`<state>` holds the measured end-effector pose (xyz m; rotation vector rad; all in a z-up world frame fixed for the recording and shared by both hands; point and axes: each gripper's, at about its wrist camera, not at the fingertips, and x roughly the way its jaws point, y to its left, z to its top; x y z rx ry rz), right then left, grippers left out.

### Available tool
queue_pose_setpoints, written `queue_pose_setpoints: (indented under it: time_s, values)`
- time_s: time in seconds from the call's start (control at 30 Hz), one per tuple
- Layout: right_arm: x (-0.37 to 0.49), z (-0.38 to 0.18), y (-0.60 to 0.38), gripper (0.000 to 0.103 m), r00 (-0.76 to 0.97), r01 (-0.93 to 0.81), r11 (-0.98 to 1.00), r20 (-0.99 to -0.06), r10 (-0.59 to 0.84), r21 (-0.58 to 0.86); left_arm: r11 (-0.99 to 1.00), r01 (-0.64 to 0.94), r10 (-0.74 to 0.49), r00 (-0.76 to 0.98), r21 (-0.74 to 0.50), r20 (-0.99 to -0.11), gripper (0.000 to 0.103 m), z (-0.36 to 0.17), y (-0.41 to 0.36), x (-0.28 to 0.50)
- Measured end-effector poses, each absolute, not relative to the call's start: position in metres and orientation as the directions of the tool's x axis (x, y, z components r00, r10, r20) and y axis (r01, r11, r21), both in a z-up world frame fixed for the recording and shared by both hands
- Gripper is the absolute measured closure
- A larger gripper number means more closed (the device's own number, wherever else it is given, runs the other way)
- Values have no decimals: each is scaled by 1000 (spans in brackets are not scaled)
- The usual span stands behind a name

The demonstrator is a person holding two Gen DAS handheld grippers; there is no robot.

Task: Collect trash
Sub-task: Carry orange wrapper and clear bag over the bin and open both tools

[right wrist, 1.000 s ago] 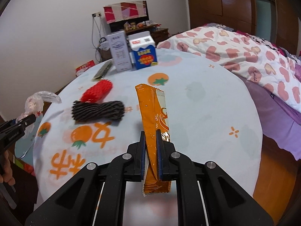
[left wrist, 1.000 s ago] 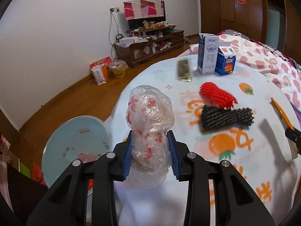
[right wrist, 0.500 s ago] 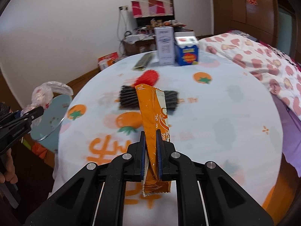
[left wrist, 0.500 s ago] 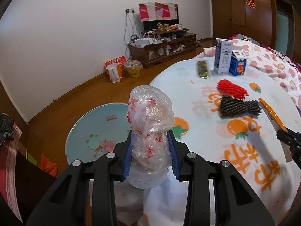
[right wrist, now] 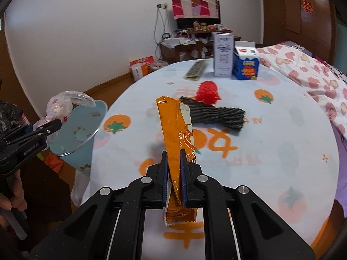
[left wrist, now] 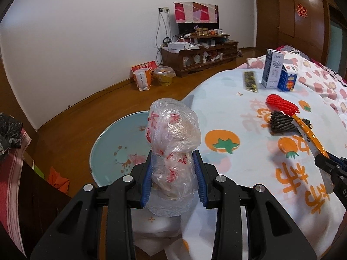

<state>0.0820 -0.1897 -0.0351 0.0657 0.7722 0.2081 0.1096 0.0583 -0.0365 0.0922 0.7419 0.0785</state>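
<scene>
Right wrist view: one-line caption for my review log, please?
Right gripper clamps an orange snack wrapper above the fruit-print table; left gripper carries a crumpled plastic bag near the pale-blue bin.

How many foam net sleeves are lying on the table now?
2. The red net sleeve lies nearer the cartons; the black net sleeve lies just in front, overlapping it in this view. None seems hidden.

Bin [left wrist: 112,143] stands on floor, left of table [right wrist: 292,130]. On table: two mesh sleeves [right wrist: 216,114] touching at centre; behind them flat packet [right wrist: 196,70], tall carton [right wrist: 223,54], short carton [right wrist: 246,66] side by side.
</scene>
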Motion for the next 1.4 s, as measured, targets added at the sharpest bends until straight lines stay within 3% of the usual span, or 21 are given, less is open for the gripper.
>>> queue_pose_setpoints:
  time_s: [1.4]
  values:
    - [147, -18, -62, 92, 671, -346, 932, -666, 326, 108, 973, -217, 215, 718, 81, -662, 68, -35, 138, 122]
